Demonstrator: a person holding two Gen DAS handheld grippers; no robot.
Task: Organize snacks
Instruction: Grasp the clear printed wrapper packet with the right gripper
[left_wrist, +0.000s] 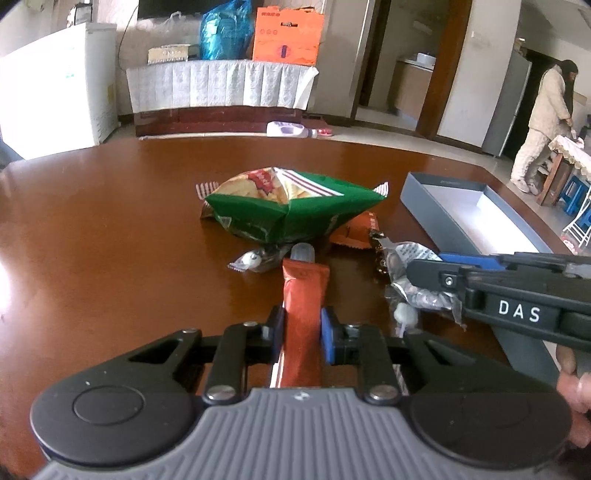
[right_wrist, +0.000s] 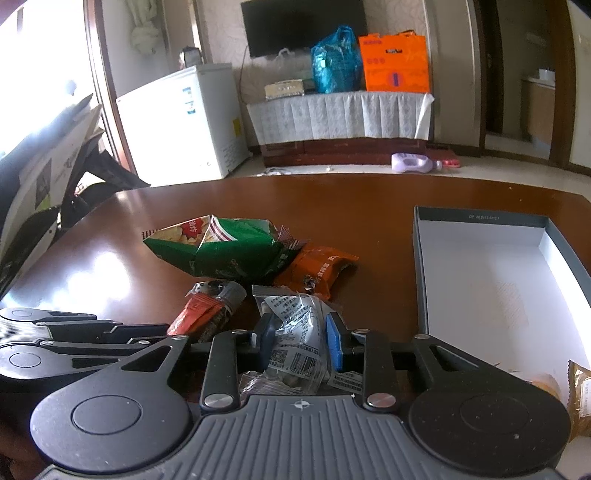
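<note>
My left gripper (left_wrist: 302, 334) is shut on a long red snack stick (left_wrist: 304, 314) that points away over the brown table (left_wrist: 110, 240). My right gripper (right_wrist: 301, 341) is shut on a clear packet of nuts (right_wrist: 295, 332); it also shows in the left wrist view (left_wrist: 417, 273). A green chip bag (left_wrist: 291, 206) lies mid-table, also seen from the right wrist (right_wrist: 221, 251). An orange snack packet (right_wrist: 317, 269) lies beside it. A grey open box (right_wrist: 491, 280) stands to the right, with a brown packet (right_wrist: 581, 398) at its near end.
A small clear candy wrapper (left_wrist: 251, 260) lies left of the red stick. A person (left_wrist: 543, 122) stands far right in the room. A white freezer (right_wrist: 184, 122) and a covered sideboard (right_wrist: 340, 114) with bags stand beyond the table.
</note>
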